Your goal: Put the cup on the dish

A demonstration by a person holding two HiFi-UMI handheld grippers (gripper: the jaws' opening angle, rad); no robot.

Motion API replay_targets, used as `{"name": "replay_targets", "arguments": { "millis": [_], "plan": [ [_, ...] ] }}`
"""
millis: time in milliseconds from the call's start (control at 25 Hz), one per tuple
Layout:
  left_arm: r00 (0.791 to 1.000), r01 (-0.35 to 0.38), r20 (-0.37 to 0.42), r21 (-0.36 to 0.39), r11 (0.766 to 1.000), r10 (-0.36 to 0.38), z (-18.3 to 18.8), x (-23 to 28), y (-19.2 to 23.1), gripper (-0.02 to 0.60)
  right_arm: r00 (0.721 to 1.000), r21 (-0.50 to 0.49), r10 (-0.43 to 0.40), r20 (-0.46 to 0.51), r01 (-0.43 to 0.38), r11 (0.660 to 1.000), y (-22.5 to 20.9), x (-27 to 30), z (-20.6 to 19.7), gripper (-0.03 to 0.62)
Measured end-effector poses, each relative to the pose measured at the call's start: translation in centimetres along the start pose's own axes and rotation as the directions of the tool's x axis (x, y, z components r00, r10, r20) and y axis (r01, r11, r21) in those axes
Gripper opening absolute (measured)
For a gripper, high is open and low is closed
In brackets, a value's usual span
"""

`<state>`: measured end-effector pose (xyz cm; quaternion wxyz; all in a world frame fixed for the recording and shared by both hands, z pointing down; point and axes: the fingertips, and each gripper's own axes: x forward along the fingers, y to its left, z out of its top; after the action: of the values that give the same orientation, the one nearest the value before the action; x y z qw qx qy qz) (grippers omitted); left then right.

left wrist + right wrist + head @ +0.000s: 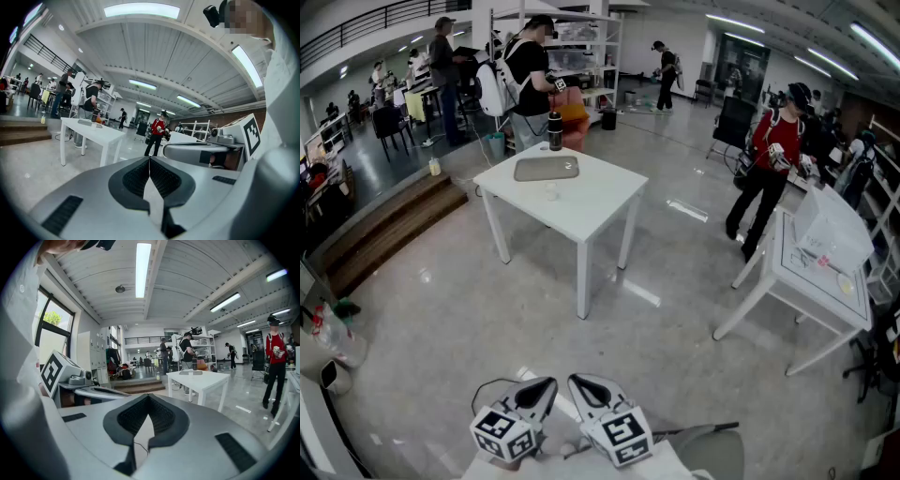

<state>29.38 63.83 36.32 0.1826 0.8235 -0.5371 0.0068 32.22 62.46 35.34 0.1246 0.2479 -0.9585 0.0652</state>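
Note:
Far ahead stands a white table (581, 211) with a flat grey dish (546, 169) on it. In front of the dish sits a small pale cup (551, 194), too small to make out in detail. Both grippers hang low at the bottom of the head view, well short of the table. My left gripper (539, 392) (149, 159) is shut with nothing between its jaws. My right gripper (586, 386) (149, 397) is beside it, shut and empty too. The table (89, 129) (201, 378) is also far off in both gripper views.
A dark bottle (554, 131) stands at the table's far edge, with a person (528, 80) just behind it. A second white table (825, 272) is at the right, next to a person in red (772, 164). Wooden steps (389, 230) lie at the left. Grey floor separates me from the table.

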Motion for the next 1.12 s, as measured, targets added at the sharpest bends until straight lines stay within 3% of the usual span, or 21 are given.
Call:
{"name": "replay_targets", "arguments": {
  "millis": [600, 1120],
  "plan": [
    [0.999, -0.003, -0.043, 0.014, 1.000, 0.003, -0.6, 1.2, -1.5, 0.009, 1.000, 0.042, -0.005, 0.020, 0.005, 0.999, -1.4, -0.7, -0.1, 0.012],
    [0.997, -0.010, -0.077, -0.002, 1.000, 0.010, -2.4, 4.0, -2.0, 0.009, 0.999, 0.071, -0.003, -0.033, 0.005, 0.997, -5.1, -1.5, -2.4, 0.012]
  ]
}}
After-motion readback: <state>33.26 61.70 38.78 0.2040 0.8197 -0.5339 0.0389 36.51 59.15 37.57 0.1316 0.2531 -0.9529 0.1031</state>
